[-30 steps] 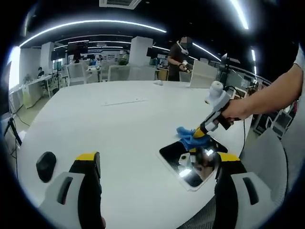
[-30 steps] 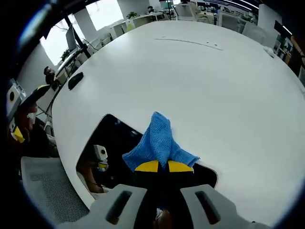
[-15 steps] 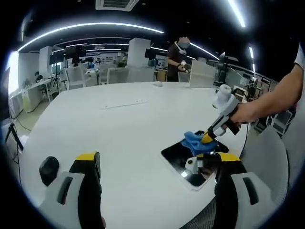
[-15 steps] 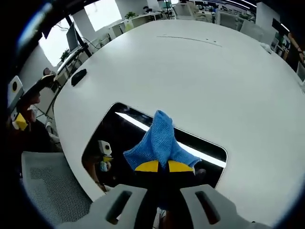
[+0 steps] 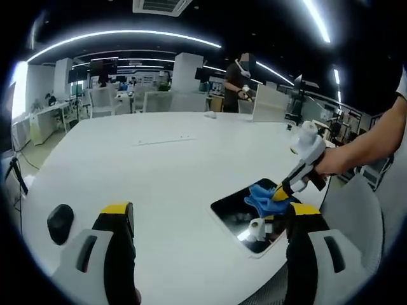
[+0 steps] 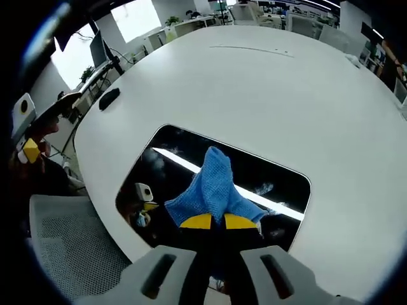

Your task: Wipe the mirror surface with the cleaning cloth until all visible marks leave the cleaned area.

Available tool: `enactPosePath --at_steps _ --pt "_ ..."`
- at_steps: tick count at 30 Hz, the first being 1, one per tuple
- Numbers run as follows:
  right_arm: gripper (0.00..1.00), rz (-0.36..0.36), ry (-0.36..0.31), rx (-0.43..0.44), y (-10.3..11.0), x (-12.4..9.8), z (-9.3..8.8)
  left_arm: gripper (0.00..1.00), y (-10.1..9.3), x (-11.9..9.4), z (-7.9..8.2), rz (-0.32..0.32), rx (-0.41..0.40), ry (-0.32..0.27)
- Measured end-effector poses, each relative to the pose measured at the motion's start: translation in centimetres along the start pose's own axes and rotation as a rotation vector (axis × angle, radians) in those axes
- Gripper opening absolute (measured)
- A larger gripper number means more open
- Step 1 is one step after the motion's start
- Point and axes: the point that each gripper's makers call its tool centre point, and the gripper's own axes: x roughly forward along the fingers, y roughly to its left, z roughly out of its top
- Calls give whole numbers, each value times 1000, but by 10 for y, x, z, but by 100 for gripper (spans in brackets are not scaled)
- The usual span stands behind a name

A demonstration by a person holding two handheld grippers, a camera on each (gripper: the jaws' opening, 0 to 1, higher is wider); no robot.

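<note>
In the left gripper view, a small black oval object (image 5: 60, 222) lay on the broad white round desk (image 5: 159, 171) at the far left, near the desk's edge. Beside it rose our left gripper (image 5: 210, 219), its two yellow-tipped grey jaws spread wide apart with nothing between them, held above the desk. Between those jaws and to the right lay the dark rectangular mirror with rounded corners (image 5: 251, 213), flat on the desk close to the near right edge. On its far part rested the crumpled blue woven cleaning cloth (image 5: 262, 197), pinched by our right gripper (image 5: 280, 192), which came in from the right, held by a hand (image 5: 331, 166).

In the right gripper view, the same black oval object (image 6: 109, 98) sat far off at the upper left of the desk (image 6: 273, 95). The mirror (image 6: 165, 171), glossy and reflecting ceiling light strips, lay just ahead. The cloth (image 6: 213, 187), soft and folded into a peak, stood on the glass about mid-mirror, touching it. The right gripper (image 6: 212, 222) had its yellow tips pressed together on the cloth's near end. A grey mesh chair (image 6: 73, 254) stood below the desk edge at lower left, and our left gripper (image 6: 28, 133) showed at the far left edge. Faint smudges showed on the glass to the right of the cloth.
</note>
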Motion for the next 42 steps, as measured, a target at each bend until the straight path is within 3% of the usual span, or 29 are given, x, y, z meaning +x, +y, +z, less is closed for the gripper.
enactPosePath --at_steps 5,9,21,28,37,42 --pt "0 17 18 36 1 2 -5 99 3 -1 5 7 -4 -27" --pt "0 14 13 48 -2 9 -7 99 3 0 2 12 4 -13" --pt "0 60 12 74 7 -1 -27 99 -3 -1 -7 2 3 9" --pt "0 66 5 75 20 -15 -38 99 -5 -7 -3 5 9 6" --pt "0 86 20 60 16 -4 -39 99 -4 -10 1 19 -15 -21" --pt "0 94 26 52 22 -11 -44 99 -8 -12 -2 27 -31 -28"
